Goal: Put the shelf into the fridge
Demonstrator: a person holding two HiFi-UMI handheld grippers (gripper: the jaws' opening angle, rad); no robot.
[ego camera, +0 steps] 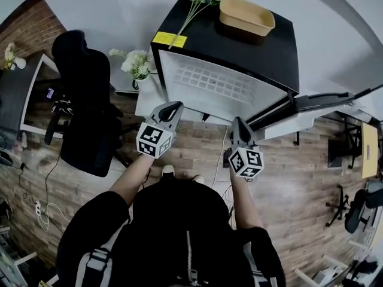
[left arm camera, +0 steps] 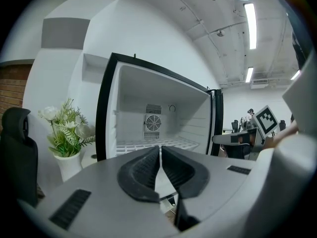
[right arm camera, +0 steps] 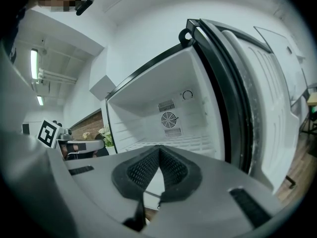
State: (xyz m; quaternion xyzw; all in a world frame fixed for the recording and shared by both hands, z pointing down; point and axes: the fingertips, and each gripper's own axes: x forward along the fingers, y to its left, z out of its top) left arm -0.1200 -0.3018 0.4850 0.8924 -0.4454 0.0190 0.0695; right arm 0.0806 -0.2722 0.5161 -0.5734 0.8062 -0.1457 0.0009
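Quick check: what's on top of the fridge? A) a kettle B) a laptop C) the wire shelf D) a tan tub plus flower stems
D: the head view shows a tan tub and flower stems lying on the black top of the fridge.

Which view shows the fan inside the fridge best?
The left gripper view: the fan faces the camera squarely. The right gripper view shows it from an angle. The head view looks down on the fridge, hiding the fan.
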